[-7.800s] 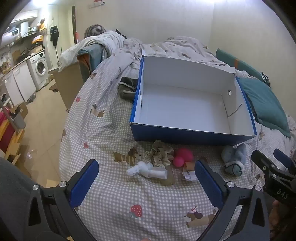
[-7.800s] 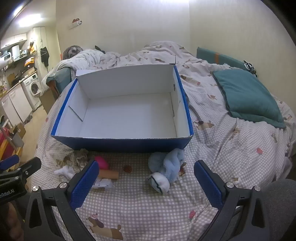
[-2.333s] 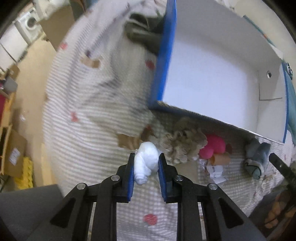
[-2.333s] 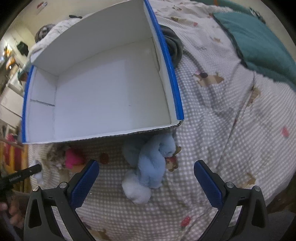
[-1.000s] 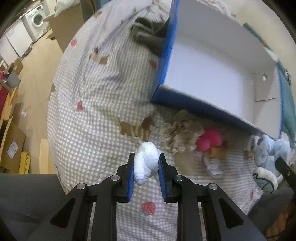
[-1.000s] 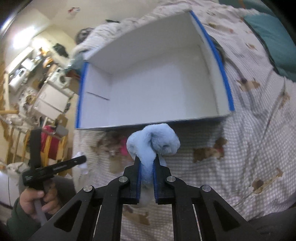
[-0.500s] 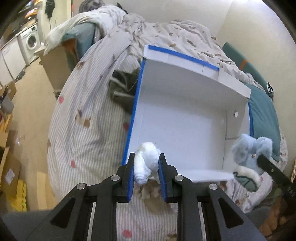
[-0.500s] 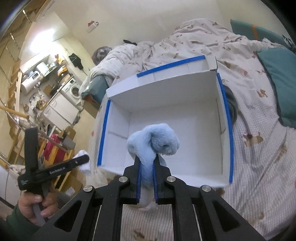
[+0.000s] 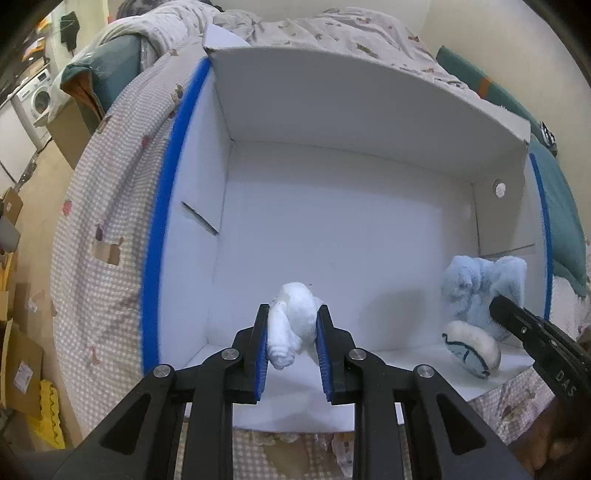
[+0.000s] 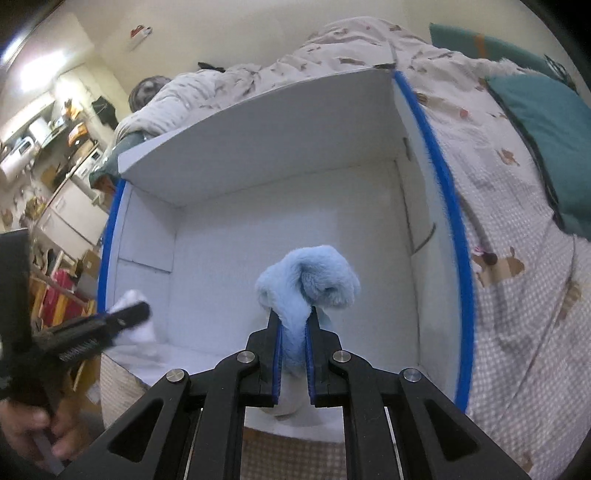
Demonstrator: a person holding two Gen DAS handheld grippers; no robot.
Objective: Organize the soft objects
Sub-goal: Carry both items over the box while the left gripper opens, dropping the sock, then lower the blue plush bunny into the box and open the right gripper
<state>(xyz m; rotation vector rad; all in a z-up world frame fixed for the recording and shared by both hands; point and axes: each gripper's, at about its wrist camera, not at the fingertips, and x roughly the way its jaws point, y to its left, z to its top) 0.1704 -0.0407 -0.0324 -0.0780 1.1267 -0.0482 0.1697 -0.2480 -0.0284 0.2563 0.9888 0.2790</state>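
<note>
A blue-edged white cardboard box (image 9: 332,122) sits open on the bed and fills both views (image 10: 258,122). My left gripper (image 9: 291,332) is shut on a rolled white sock (image 9: 291,317) and holds it over the box's near left floor. My right gripper (image 10: 293,332) is shut on a fluffy light-blue sock (image 10: 310,280) and holds it over the box's near right part. The blue sock (image 9: 480,288) and the right gripper also show at the right of the left wrist view. The white sock (image 10: 133,317) and left gripper show at the left of the right wrist view.
The box rests on a checked bedspread (image 9: 110,206). A rumpled duvet (image 9: 314,29) lies behind the box and a teal pillow (image 10: 546,122) to its right. More soft items (image 9: 295,437) peek out under the box's near wall. The floor and cardboard boxes (image 9: 22,354) lie left.
Both grippers have moved forward and lower over the box, each still holding its sock. The box now fills both views and the items on the bedspread are mostly hidden below its near wall.
</note>
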